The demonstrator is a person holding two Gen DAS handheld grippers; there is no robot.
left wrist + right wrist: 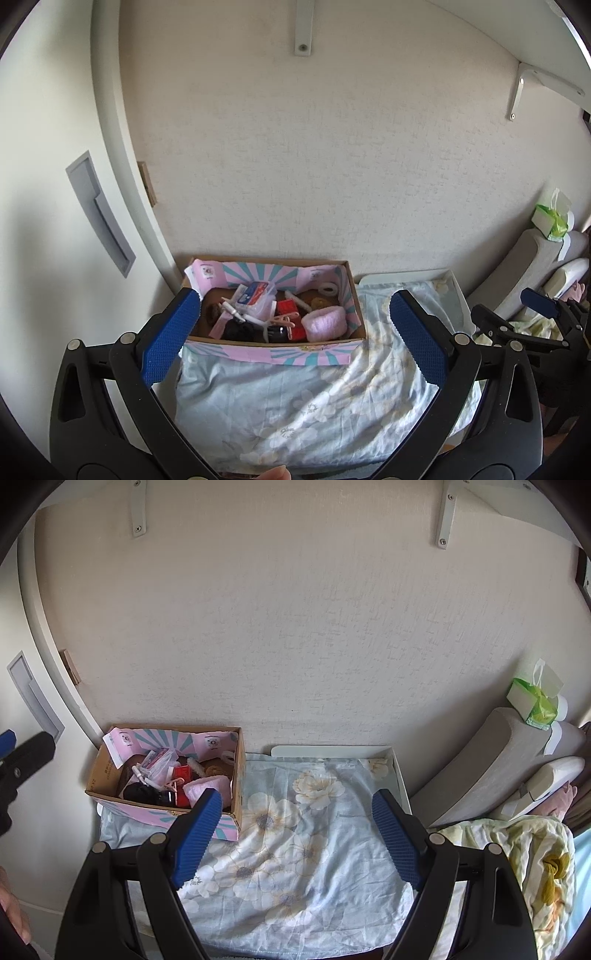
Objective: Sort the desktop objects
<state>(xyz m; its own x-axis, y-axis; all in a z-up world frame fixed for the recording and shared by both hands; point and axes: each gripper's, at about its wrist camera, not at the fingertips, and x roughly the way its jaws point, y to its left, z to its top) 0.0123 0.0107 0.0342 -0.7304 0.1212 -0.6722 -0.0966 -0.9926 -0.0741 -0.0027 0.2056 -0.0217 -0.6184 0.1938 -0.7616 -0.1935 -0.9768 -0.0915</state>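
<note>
Cardboard box point(275, 338) of small items sits at the tabletop's point(400, 775) back-left corner; left gripper point(295, 339) and right gripper point(297, 834) fingers apart, empty.

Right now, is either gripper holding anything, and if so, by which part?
Nothing is held. The left gripper and right gripper both stand open and empty above the floral cloth; the small items are all in the cardboard box.

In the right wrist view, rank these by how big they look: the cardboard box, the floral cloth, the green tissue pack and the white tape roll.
1. floral cloth
2. cardboard box
3. green tissue pack
4. white tape roll
</note>
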